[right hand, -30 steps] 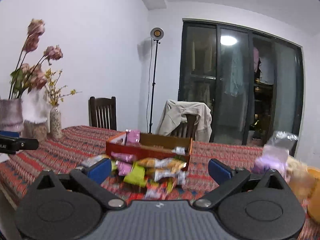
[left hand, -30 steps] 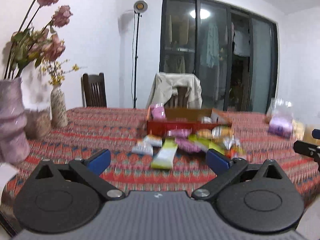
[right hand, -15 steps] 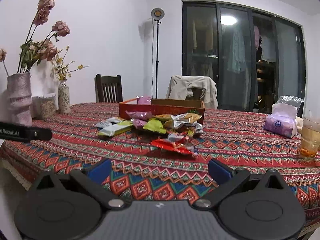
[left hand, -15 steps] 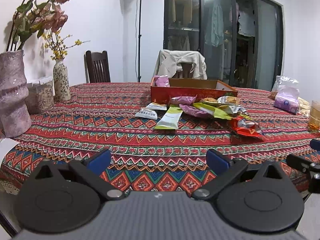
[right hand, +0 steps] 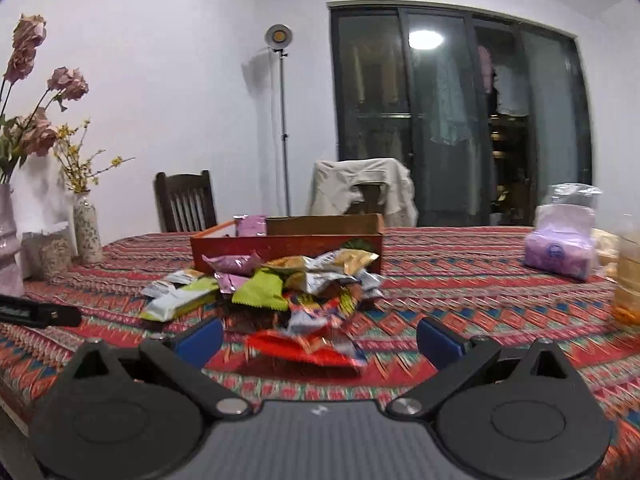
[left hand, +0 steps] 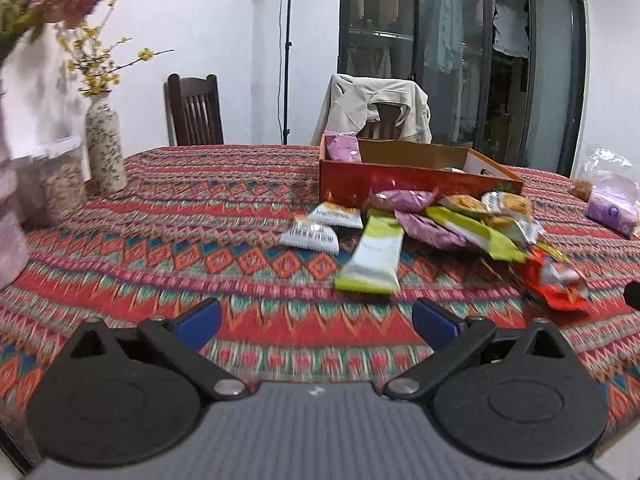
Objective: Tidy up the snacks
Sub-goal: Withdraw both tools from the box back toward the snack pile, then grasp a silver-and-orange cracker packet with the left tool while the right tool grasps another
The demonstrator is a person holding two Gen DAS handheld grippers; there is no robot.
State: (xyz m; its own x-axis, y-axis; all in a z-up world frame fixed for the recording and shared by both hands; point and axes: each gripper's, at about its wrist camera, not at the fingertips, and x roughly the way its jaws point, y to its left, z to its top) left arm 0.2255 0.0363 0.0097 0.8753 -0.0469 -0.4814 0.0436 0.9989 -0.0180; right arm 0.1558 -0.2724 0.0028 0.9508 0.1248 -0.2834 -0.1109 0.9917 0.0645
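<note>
A pile of snack packets (left hand: 460,220) lies on the patterned tablecloth in front of a red cardboard box (left hand: 400,178). A pink packet (left hand: 342,146) stands in the box's left corner. A green-white bar (left hand: 374,256) and two white packets (left hand: 312,236) lie at the pile's left. A red packet (right hand: 308,350) lies nearest my right gripper (right hand: 318,338), between its open fingers. My left gripper (left hand: 316,320) is open and empty, just short of the green-white bar. The pile (right hand: 288,280) and box (right hand: 280,246) also show in the right wrist view.
A floral vase (left hand: 105,148) and a glass jar (left hand: 60,180) stand at the table's left. A purple tissue pack (right hand: 558,250) and a glass of amber drink (right hand: 630,284) stand at the right. Two chairs stand behind the table. The left gripper's tip (right hand: 38,312) shows at left.
Both grippers have moved forward over the table toward the snack pile. The red packet now lies between my right fingers. Both stay open.
</note>
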